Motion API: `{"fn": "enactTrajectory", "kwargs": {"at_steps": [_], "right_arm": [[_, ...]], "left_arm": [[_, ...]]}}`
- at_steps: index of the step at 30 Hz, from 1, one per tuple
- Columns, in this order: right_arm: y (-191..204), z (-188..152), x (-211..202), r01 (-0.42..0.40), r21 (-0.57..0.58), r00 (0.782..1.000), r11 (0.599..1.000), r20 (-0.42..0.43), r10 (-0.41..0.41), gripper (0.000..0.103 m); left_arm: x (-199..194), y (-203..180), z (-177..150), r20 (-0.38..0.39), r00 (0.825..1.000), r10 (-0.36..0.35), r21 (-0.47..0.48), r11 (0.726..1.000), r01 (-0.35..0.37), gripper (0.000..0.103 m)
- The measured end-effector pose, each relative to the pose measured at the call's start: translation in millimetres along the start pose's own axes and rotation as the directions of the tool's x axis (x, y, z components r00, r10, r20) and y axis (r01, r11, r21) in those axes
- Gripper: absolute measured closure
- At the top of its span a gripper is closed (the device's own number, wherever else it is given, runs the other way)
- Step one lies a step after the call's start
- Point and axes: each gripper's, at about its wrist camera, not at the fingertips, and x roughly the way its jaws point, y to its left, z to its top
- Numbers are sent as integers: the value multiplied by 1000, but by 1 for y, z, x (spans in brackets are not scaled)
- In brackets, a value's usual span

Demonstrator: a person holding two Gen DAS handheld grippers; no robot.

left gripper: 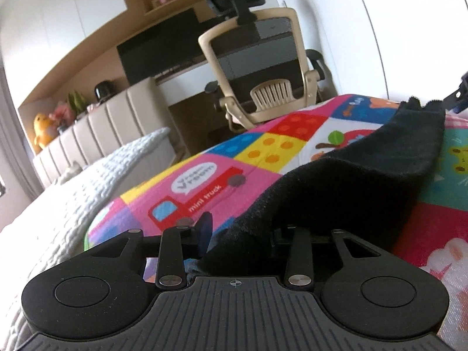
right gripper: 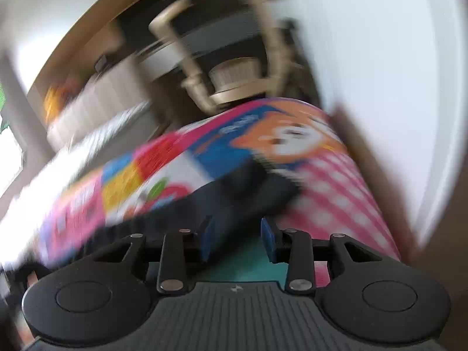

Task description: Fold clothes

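Observation:
A black garment [left gripper: 365,169] lies in a long strip across a colourful patchwork blanket [left gripper: 204,181] on the bed. Its near end runs between the jaws of my left gripper [left gripper: 242,229], which is shut on it. The cloth hides the right finger; only the left blue pad [left gripper: 206,225] shows. The far end [left gripper: 421,111] stands a little raised near a dark part of the other gripper [left gripper: 460,89] at the right edge. The right wrist view is blurred. There my right gripper [right gripper: 238,234] is open, blue pads apart, and the black garment [right gripper: 242,187] lies just ahead of and between them.
A white knitted cover [left gripper: 73,193] lies left of the patchwork blanket. Beyond the bed's end stand a beige office chair [left gripper: 263,67], a desk with shelves [left gripper: 163,55] and a padded headboard [left gripper: 102,122]. White cupboard doors [left gripper: 395,29] fill the right.

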Motion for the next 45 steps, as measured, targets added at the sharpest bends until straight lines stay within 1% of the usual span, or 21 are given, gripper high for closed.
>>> {"fn": "enactTrajectory", "kwargs": {"at_steps": [3,5,7,8,11,15,21,23,24,26,27,29,32,34,35,36,37,38,39,42,45], "right_arm": [[-14,5,12,6,91,1000,996,16,-8,64],[-13,6,29,4,120,1000,993,-7,-3,64],[-12,6,42,20,138,999,990,-33,-16,81],[-10,8,42,26,118,999,993,-24,-23,97],[8,17,33,33,-6,999,999,36,-33,97],[46,41,35,29,-169,996,985,90,-14,97],[108,72,77,9,-341,989,940,143,43,96],[119,76,87,45,-386,981,921,192,32,89],[122,77,90,65,-401,978,914,209,22,79],[120,78,97,84,-397,979,914,206,-1,65],[116,78,101,91,-388,981,917,193,-16,65],[103,77,110,102,-358,987,928,152,-50,63],[82,73,123,84,-306,996,948,57,-70,56],[69,68,131,54,-281,998,958,-16,-61,51],[67,63,136,36,-287,997,957,-50,-53,47],[65,58,140,18,-301,996,953,-82,-45,47],[67,53,143,14,-330,994,944,-99,-49,51],[72,49,145,15,-372,993,928,-101,-56,71],[78,46,147,13,-413,993,911,-101,-60,87],[92,49,148,9,-483,995,876,-82,-56,91],[105,61,141,57,-533,998,844,38,-44,90]], "left_arm": [[1,0,1,-12,1000,-4,-7,1000,4,64],[0,-1,2,-14,1000,0,-7,1000,0,64],[-1,0,3,-14,1000,2,-9,1000,-2,63],[-2,1,2,-15,1000,2,-10,1000,-2,63],[-3,5,1,-17,1000,-11,-25,1000,11,64],[7,22,3,-22,999,-38,-120,992,35,64],[35,62,9,-63,997,-41,-331,943,18,62],[47,74,5,-90,995,-33,-392,920,-5,60],[52,79,4,-111,994,-23,-415,909,-25,58],[63,89,0,-152,988,-5,-458,887,-66,53],[65,92,-1,-170,985,6,-469,879,-86,53],[69,97,-4,-203,979,26,-491,862,-124,51],[65,105,-10,-220,976,3,-540,832,-124,41],[60,107,-14,-221,975,-34,-578,809,-103,20],[58,108,-16,-218,974,-65,-599,797,-80,17],[56,108,-18,-215,972,-99,-618,784,-57,16],[55,107,-21,-213,968,-129,-635,772,-37,16],[56,106,-22,-215,966,-141,-641,767,-31,16],[56,105,-23,-217,964,-152,-646,763,-26,15],[59,101,-21,-223,963,-151,-636,771,-27,10],[59,100,-20,-233,960,-157,-638,770,-28,10]]}}
